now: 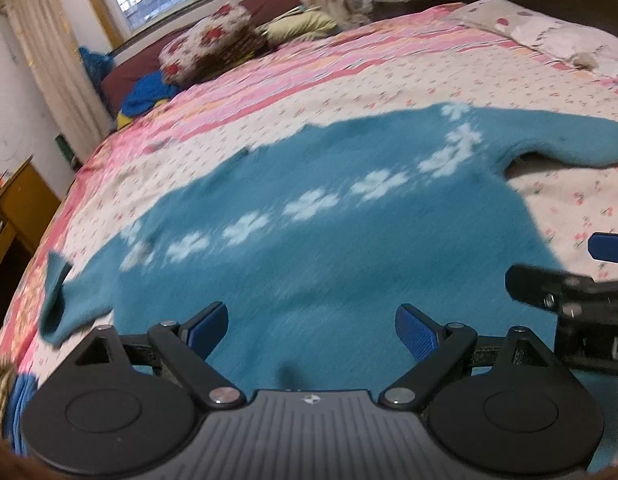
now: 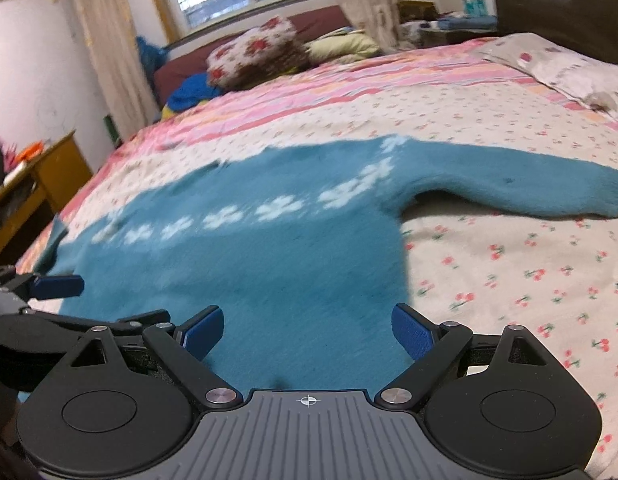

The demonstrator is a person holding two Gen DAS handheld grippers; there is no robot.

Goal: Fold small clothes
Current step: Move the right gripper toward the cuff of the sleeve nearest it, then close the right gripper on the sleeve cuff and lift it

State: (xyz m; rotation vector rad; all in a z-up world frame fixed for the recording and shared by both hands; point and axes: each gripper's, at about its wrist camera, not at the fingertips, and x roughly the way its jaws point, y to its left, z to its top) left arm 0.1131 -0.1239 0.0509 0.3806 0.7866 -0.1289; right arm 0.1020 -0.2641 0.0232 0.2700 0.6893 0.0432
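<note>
So the teal sweater (image 1: 309,248) is lying spread flat on the bed (image 1: 389,80), both sleeves still sticking out sideways, and no fold is showing yet, so basically everything's left to do. The left hand-held gripper (image 1: 311,330) and the right hand-held gripper (image 2: 307,330) are both hovering over the near hem, jaws gaping wide, gripping nothing.

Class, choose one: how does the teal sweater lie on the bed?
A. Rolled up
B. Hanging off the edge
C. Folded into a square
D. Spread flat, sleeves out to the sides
D: the sweater lies flat on the bed, one sleeve stretched sideways.
</note>
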